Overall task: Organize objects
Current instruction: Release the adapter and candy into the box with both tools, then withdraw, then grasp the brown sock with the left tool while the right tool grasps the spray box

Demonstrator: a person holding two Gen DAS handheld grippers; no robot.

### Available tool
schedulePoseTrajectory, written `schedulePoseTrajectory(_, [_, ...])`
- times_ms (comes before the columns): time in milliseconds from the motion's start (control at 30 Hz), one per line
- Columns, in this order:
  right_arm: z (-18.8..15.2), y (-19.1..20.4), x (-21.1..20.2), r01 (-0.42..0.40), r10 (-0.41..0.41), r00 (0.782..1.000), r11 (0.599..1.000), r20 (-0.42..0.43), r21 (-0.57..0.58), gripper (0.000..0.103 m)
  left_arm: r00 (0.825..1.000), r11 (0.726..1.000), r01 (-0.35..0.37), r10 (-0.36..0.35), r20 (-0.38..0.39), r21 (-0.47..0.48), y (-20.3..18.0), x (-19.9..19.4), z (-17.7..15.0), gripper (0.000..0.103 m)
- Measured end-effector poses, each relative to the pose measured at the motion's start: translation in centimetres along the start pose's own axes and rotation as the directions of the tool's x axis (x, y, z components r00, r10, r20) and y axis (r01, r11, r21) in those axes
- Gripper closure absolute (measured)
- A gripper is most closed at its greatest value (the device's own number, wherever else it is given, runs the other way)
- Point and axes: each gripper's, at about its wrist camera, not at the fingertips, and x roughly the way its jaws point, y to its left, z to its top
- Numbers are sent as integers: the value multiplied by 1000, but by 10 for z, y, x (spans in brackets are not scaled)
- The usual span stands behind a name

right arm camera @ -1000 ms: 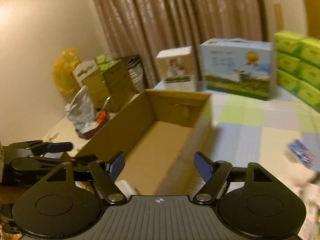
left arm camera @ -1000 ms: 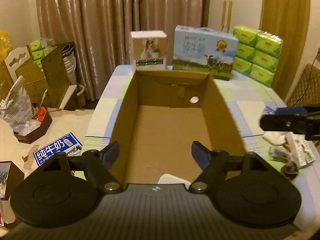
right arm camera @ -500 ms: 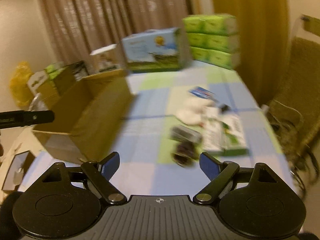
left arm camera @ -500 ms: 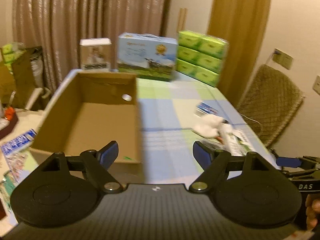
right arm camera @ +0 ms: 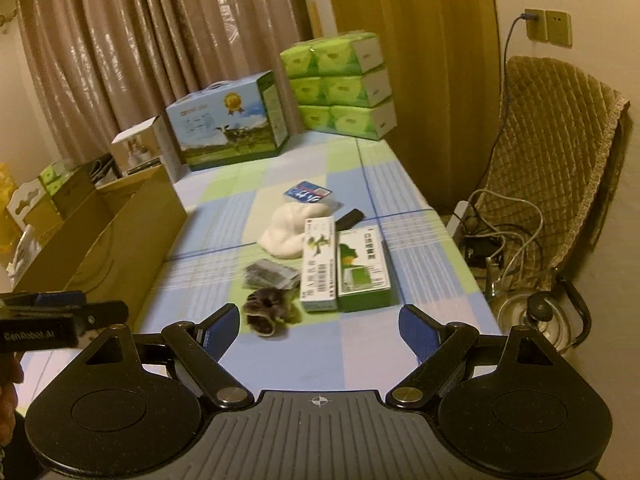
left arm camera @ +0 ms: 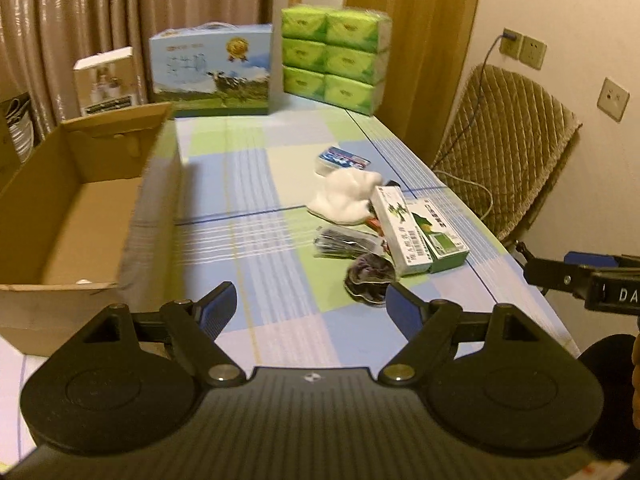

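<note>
box (left arm camera: 72,208) now left of fingers (left arm camera: 218,310)

Green tissue packs (left arm camera: 335,58) stand beside a milk carton (left arm camera: 211,70).

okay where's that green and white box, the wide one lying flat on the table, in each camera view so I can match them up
Left wrist view: the green and white box lies right of centre, beside the narrow white carton.
Right wrist view: the same box sits near centre, just right of that carton.
Shared landmark: the stacked green tissue packs at the table's far end.
</note>
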Motion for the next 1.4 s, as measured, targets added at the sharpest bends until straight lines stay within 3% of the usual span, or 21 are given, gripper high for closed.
schedulePoseTrajectory(433, [16, -28, 53, 31, -31, 999, 1000, -41, 1, 19, 996, 995, 58, -52, -77, 83, -35, 81, 5, 33])
schedulePoseTrajectory(600, [20, -38, 79, 37, -37, 997, 999, -71, 0, 28, 993, 989, 71, -59, -99, 126, -44, 111, 3, 38])
schedulePoseTrajectory(900, [20, -51, 121, 50, -48, 992, 999, -112, 13, 30, 987, 986, 104, -87, -132, 127, -54, 163, 5, 43])
schedulePoseTrajectory(967, [20, -53, 130, 54, -53, 991, 999, -121, 5, 31, 987, 986, 103, -85, -139, 129, -56, 170, 5, 49])
schedulePoseTrajectory(1133, [21, -51, 149, 49, -54, 988, 998, -143, -41, 37, 988, 985, 89, -70, -135, 144, -53, 173, 3, 80])
schedulePoseTrajectory(1400, [27, -38, 179, 44, -66, 986, 988, -156, -145, 43, 989, 989, 60, -41, -139, 135, -26, 160, -2, 82])
